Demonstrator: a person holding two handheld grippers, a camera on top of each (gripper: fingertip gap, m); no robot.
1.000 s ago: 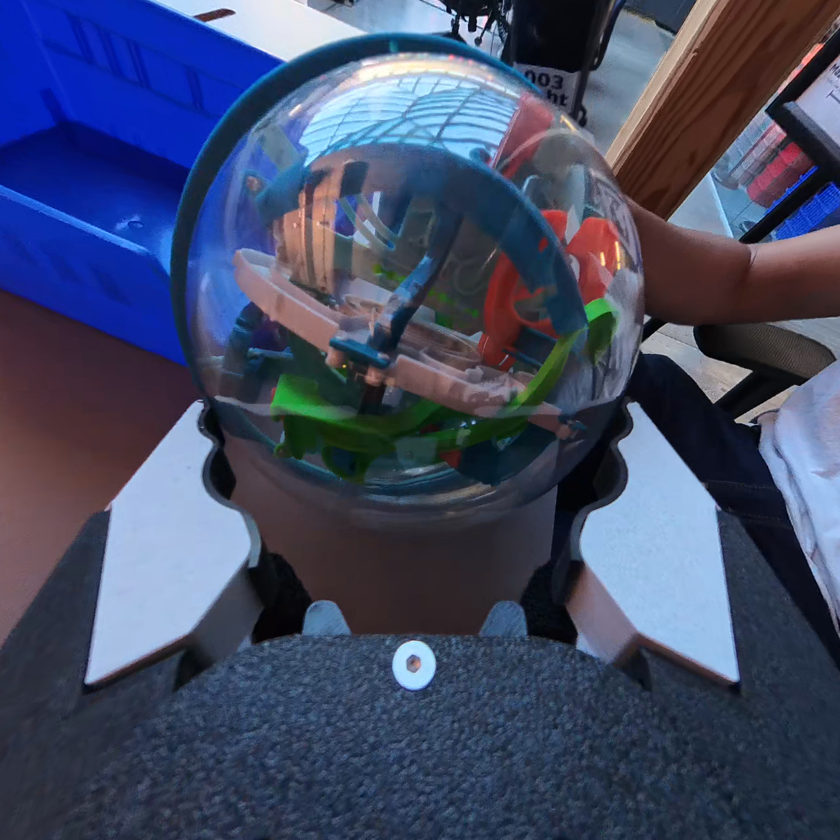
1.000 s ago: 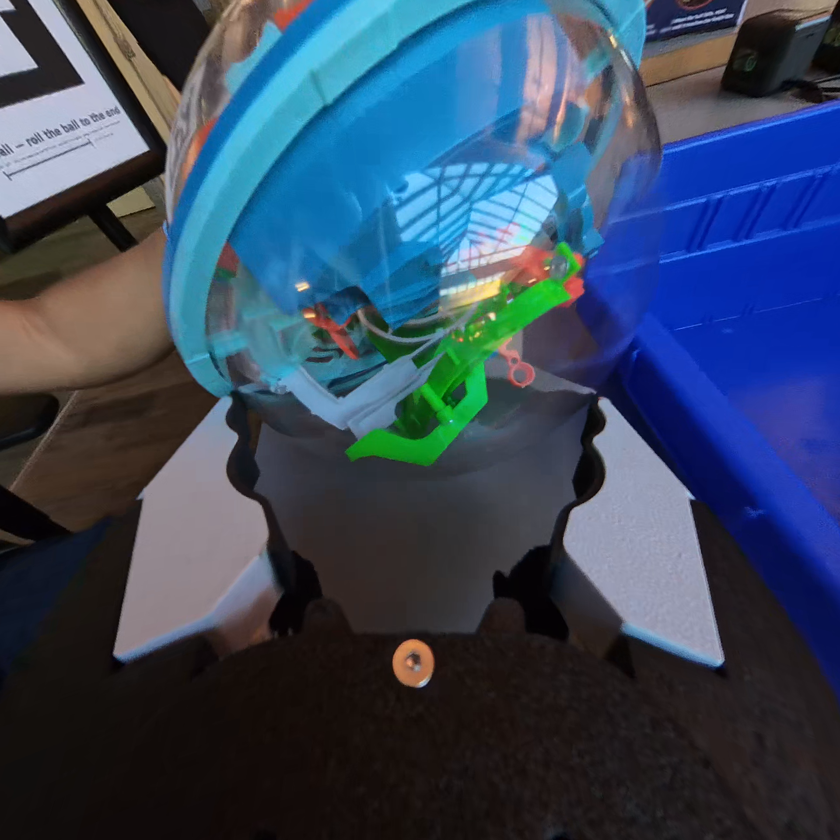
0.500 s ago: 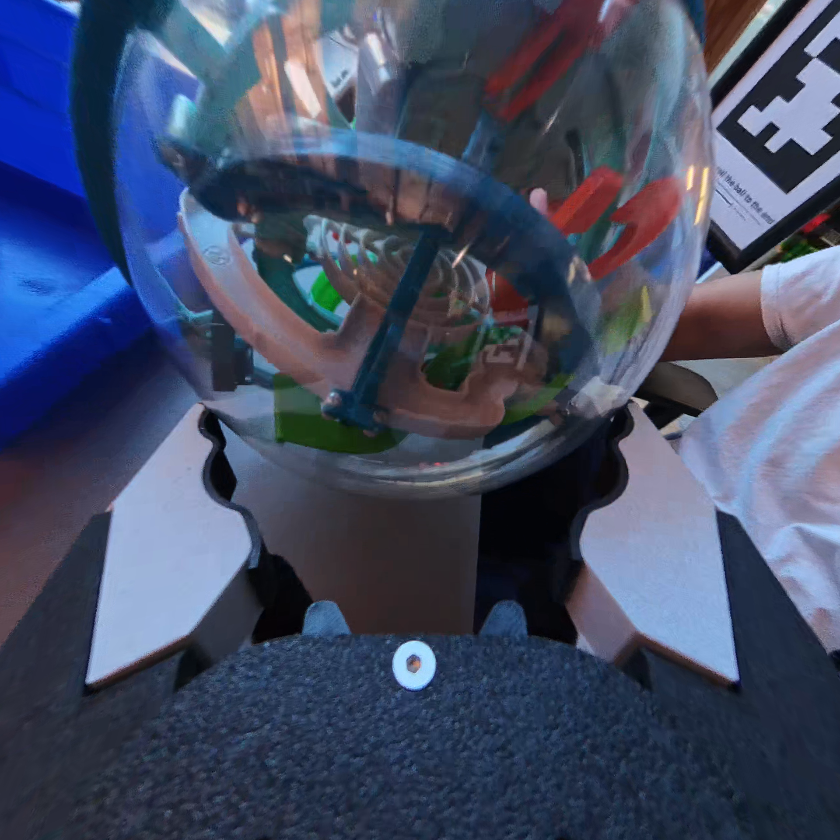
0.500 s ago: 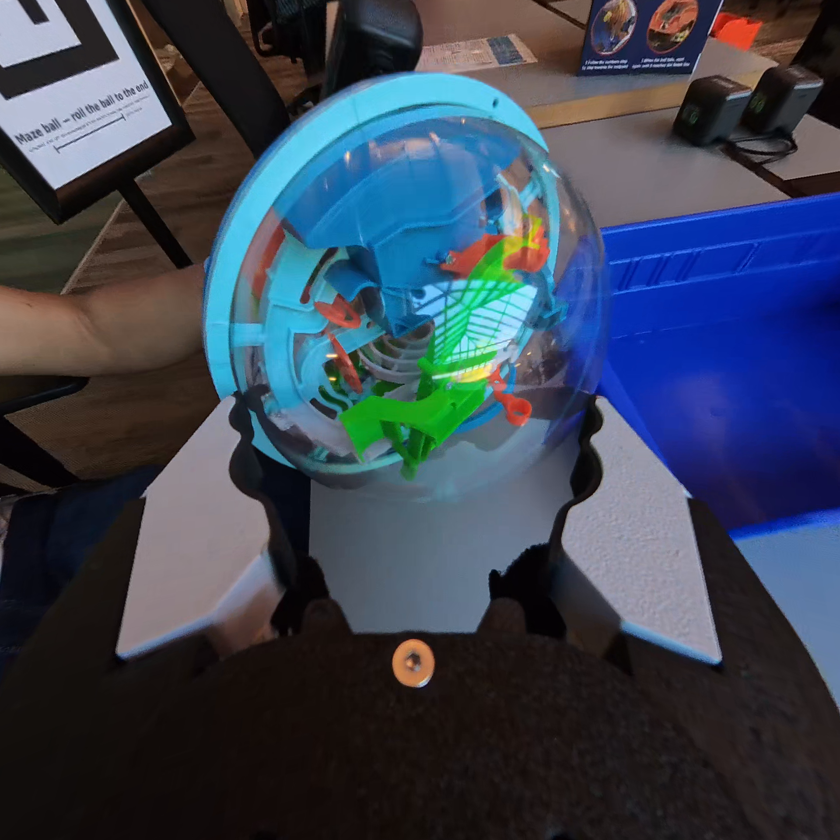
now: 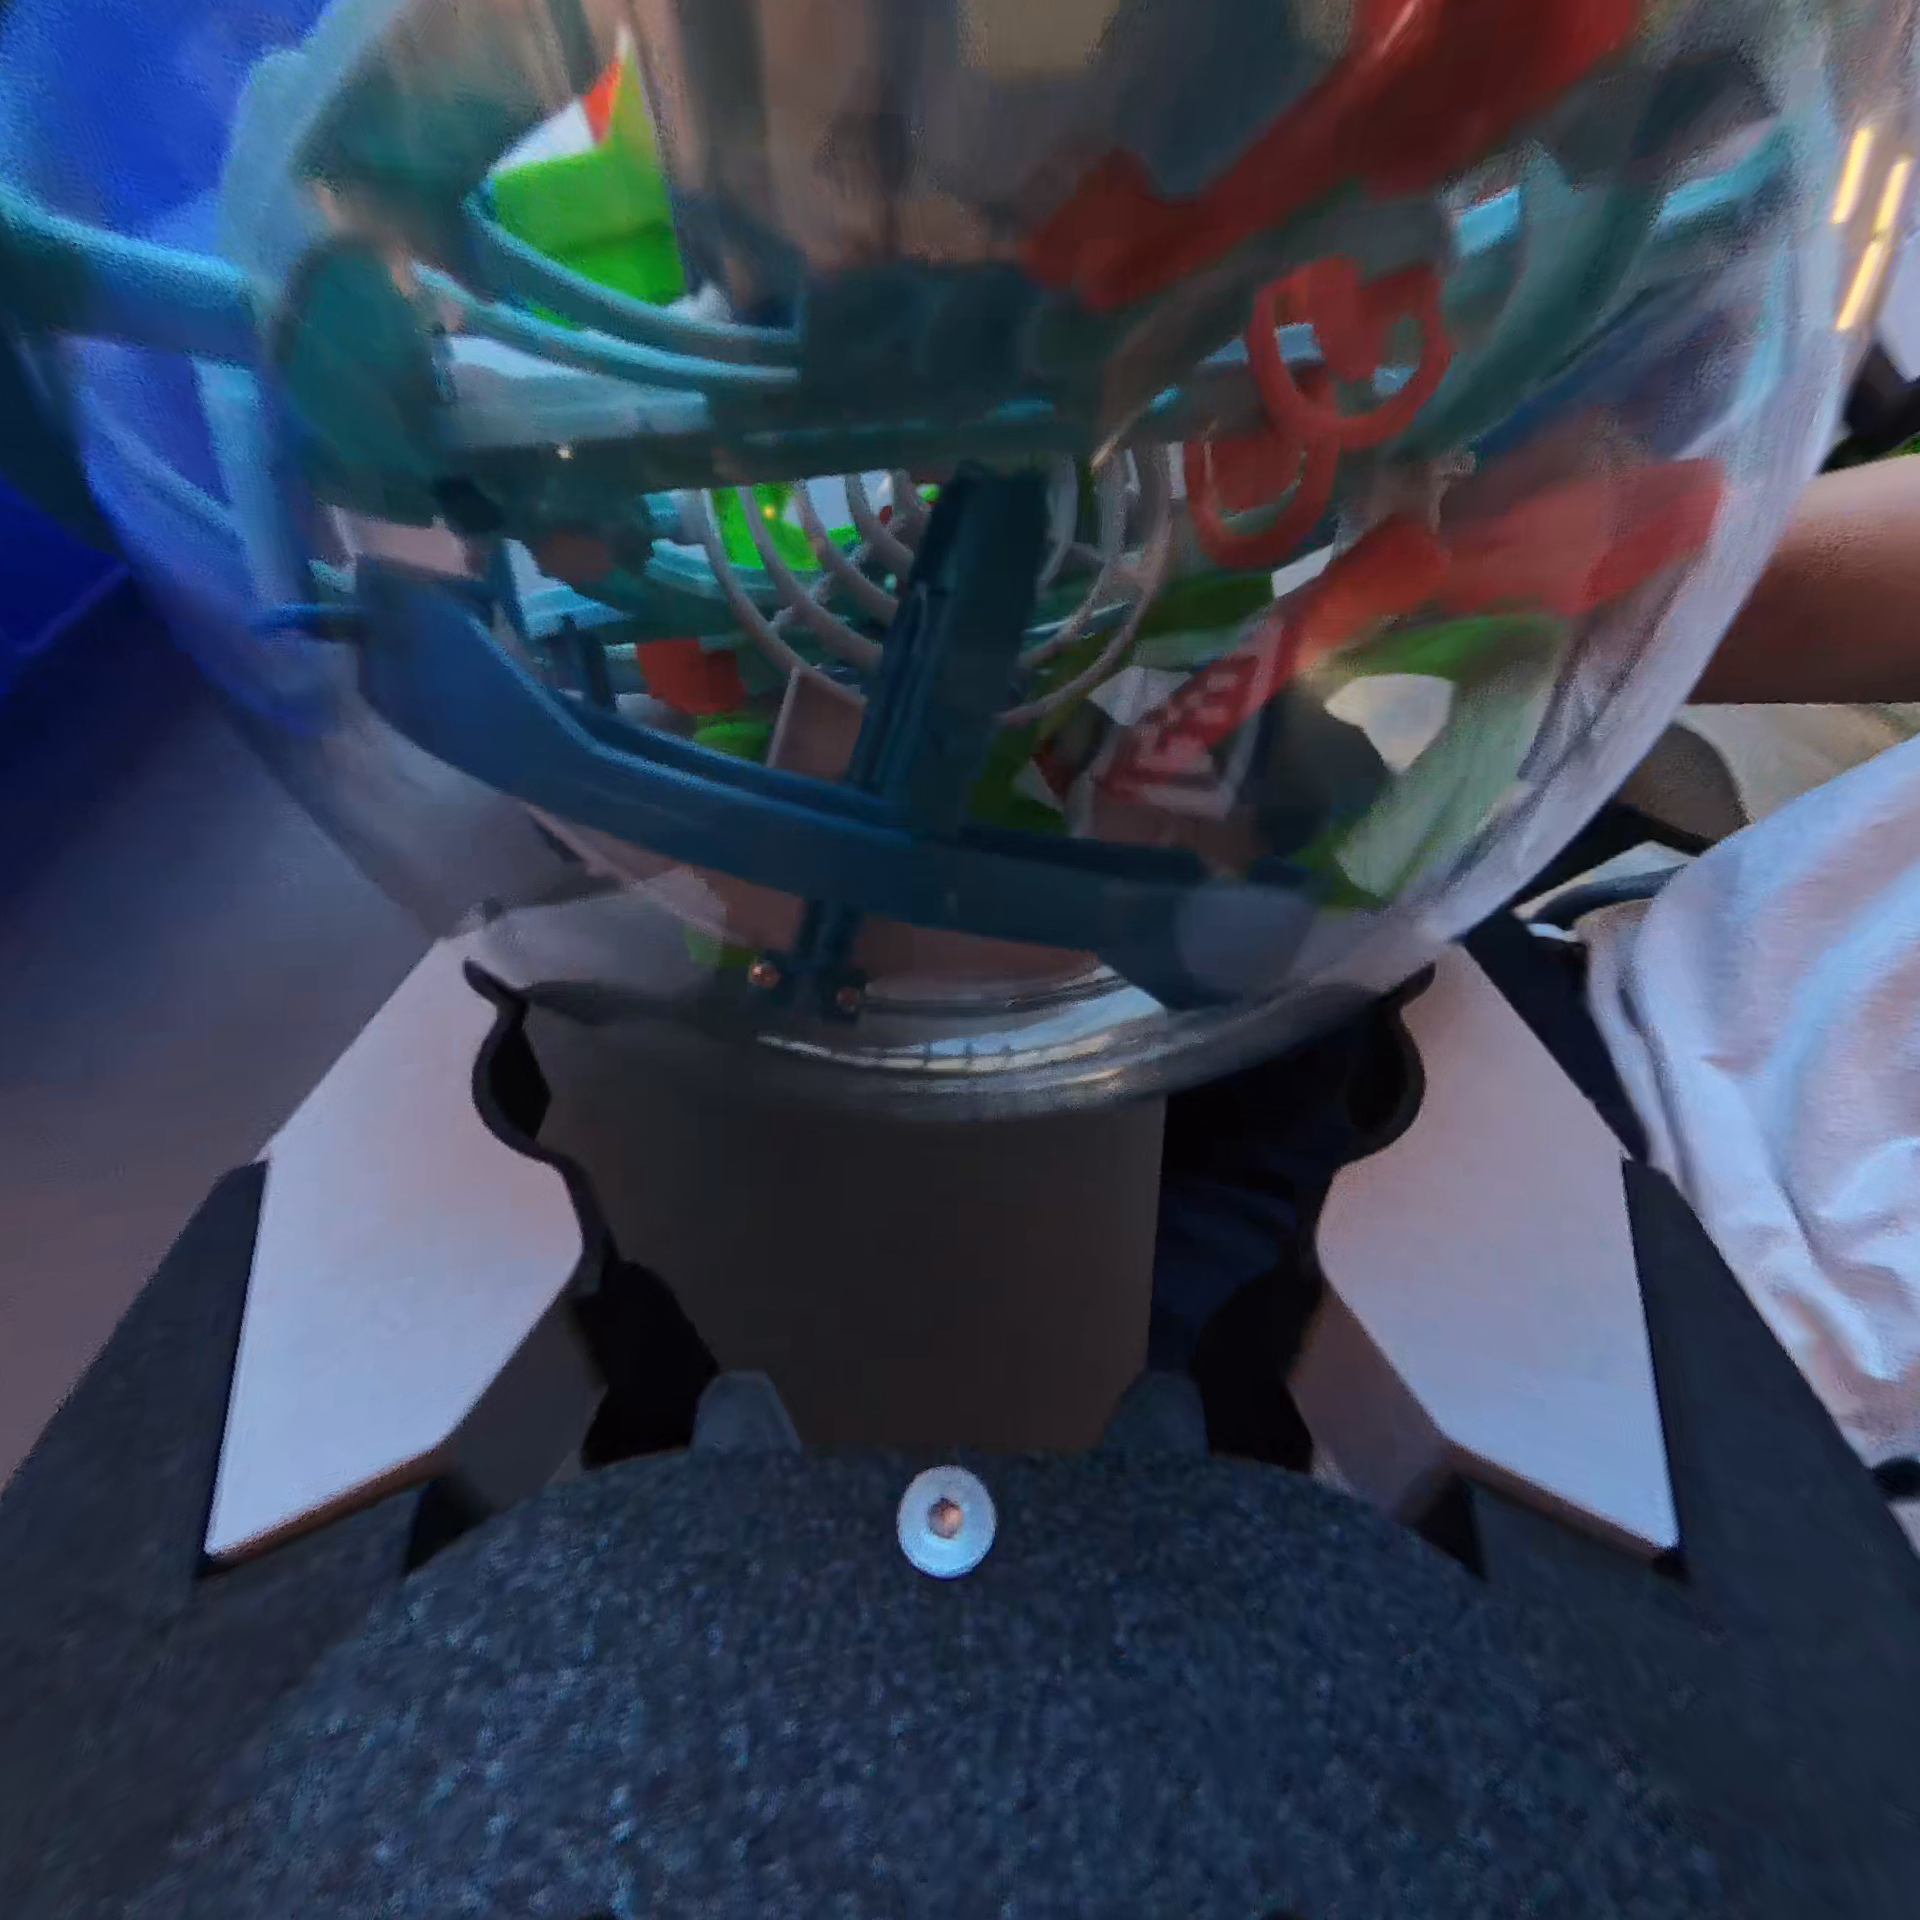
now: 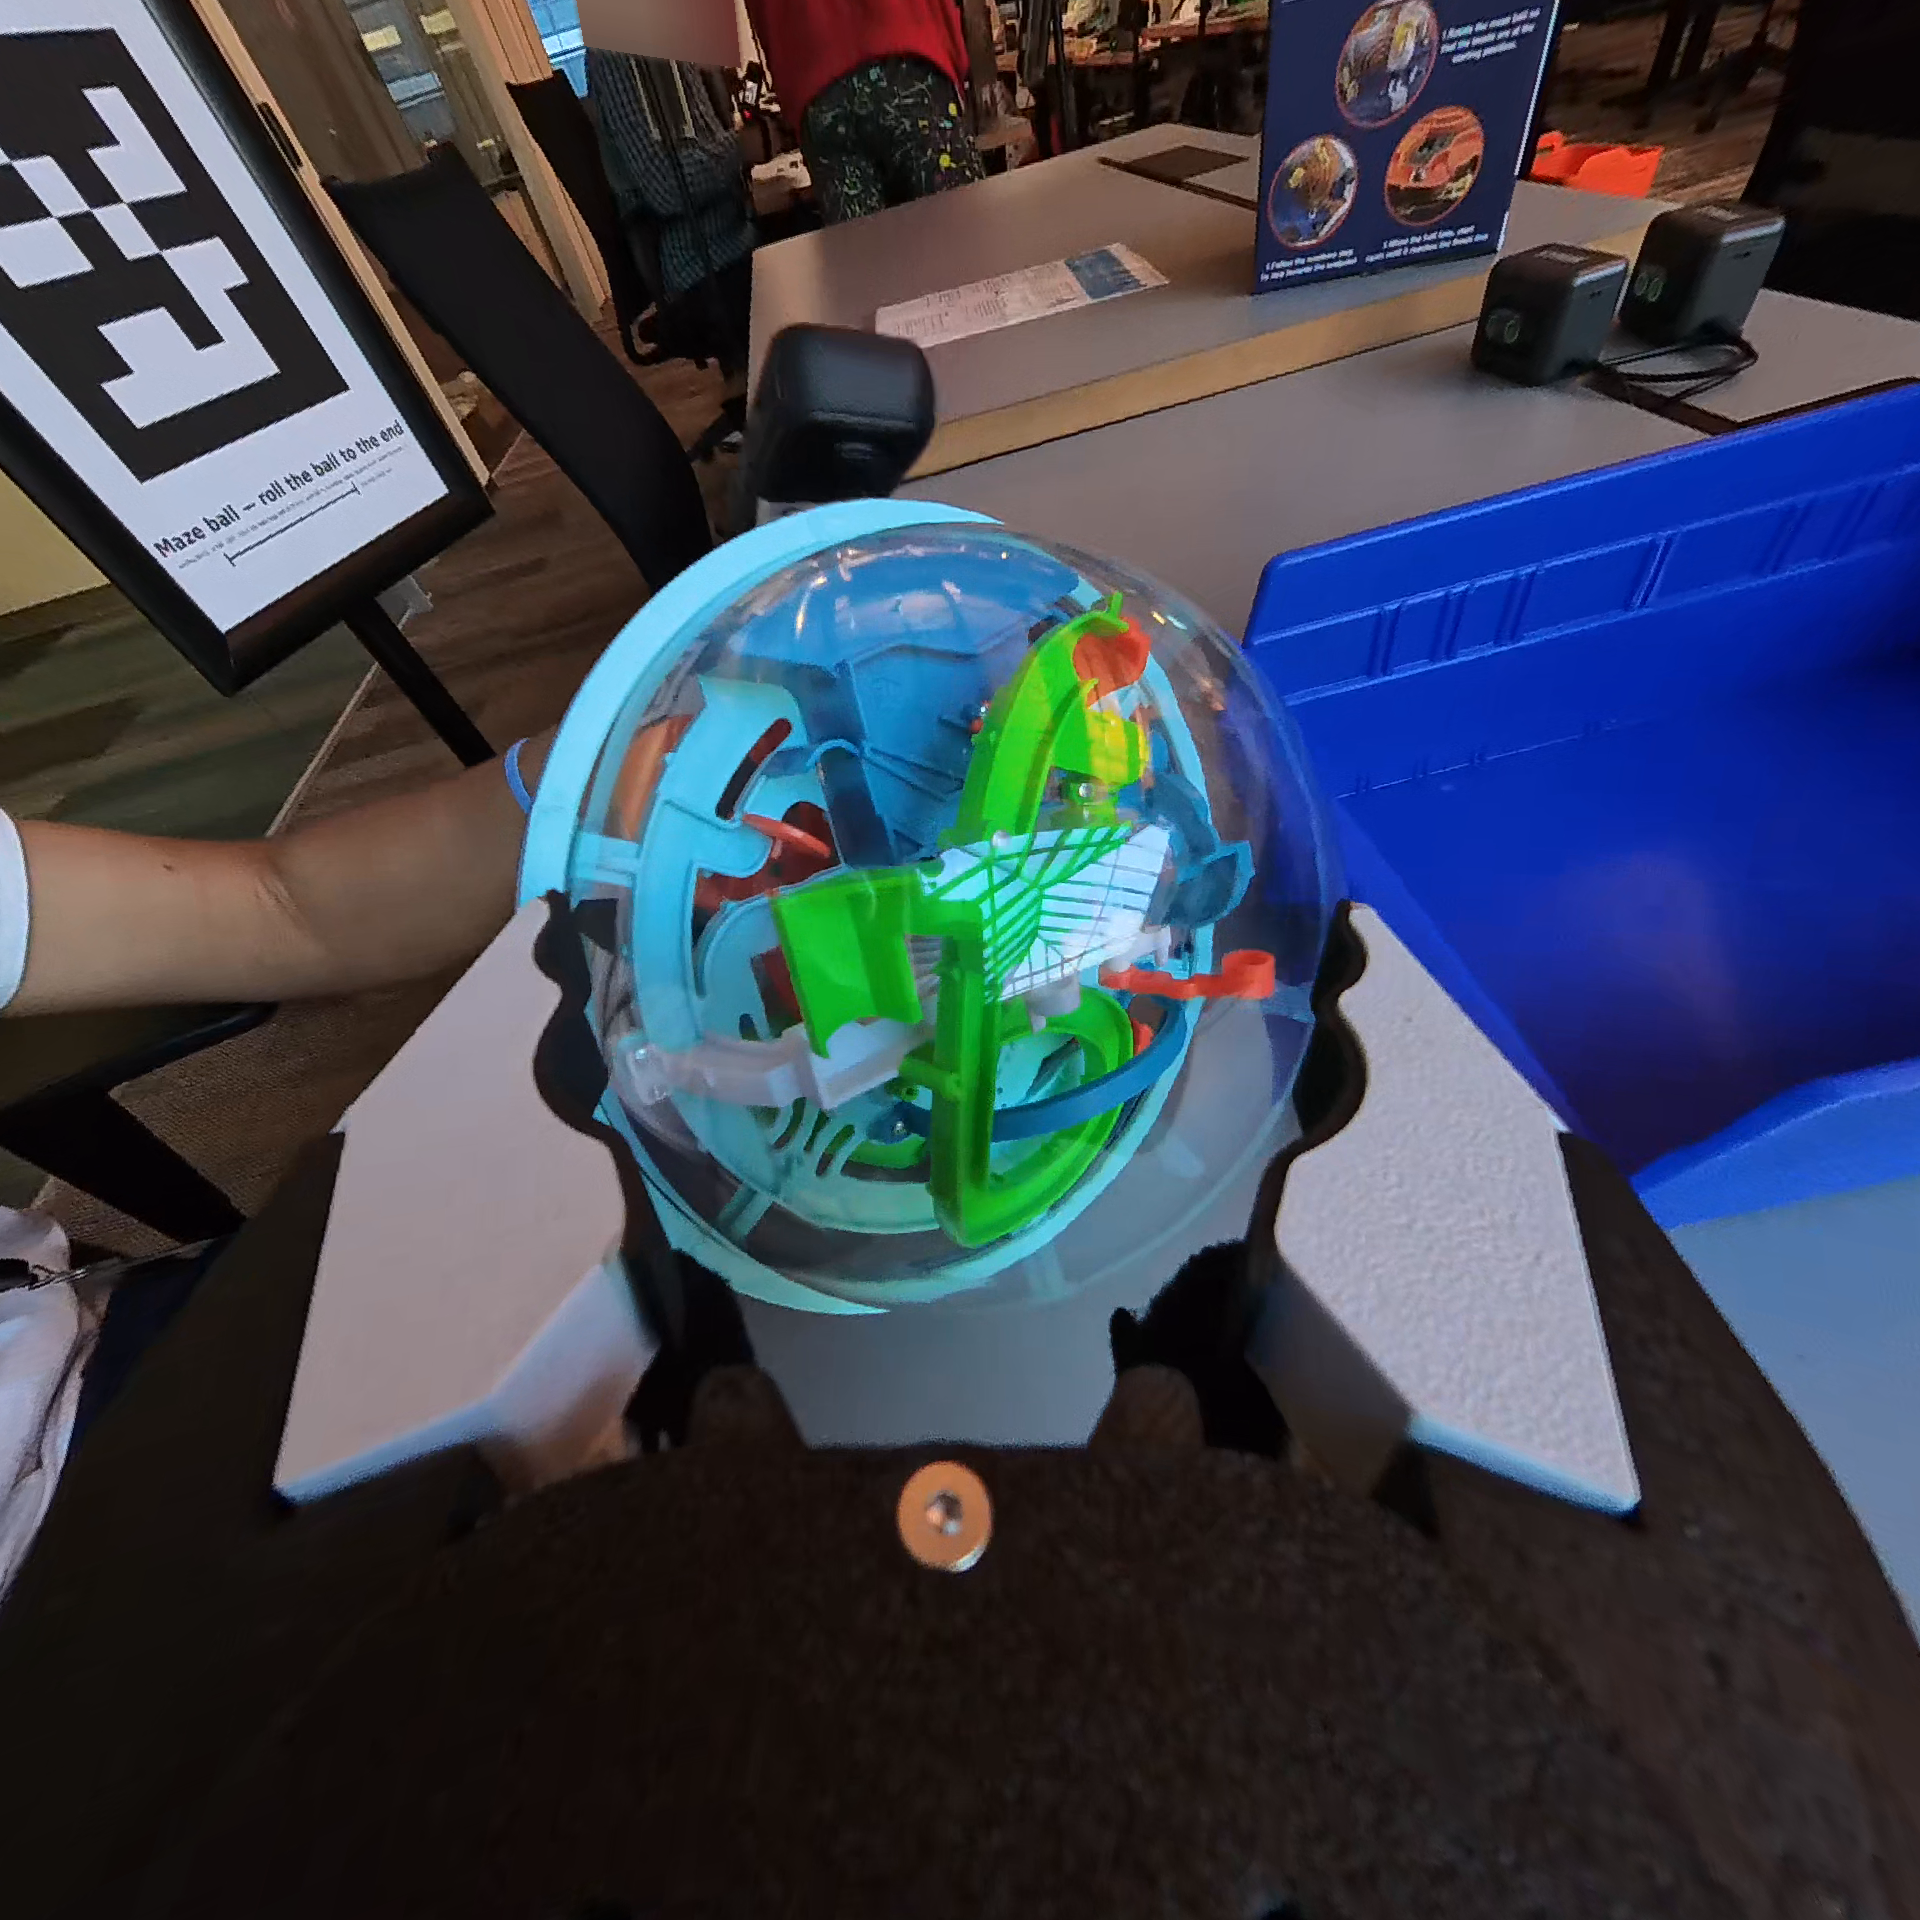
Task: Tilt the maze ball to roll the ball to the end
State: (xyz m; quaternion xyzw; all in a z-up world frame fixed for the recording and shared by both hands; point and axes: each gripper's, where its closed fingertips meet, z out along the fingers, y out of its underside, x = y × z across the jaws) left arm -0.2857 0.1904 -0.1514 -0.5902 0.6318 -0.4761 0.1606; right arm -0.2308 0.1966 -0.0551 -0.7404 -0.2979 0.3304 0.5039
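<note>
The maze ball is a clear sphere with a light blue ring and green, blue, white and orange tracks inside. It is held in the air between my two grippers. My right gripper has its jaws spread wide, both fingertips pressed on the sphere's sides. My left gripper clasps the opposite side, where the maze ball fills the blurred view. In the right wrist view the left gripper's black camera block shows behind the sphere. I cannot pick out the small inner ball with certainty.
A blue bin stands to the right on the grey table and shows in the left wrist view. A person's forearm reaches in from the left. A framed sign on a stand and a black chair stand behind.
The ball has been turned between both grippers: the light blue ring has swung from the top down and around to the left and bottom. The left wrist view has drawn closer.
</note>
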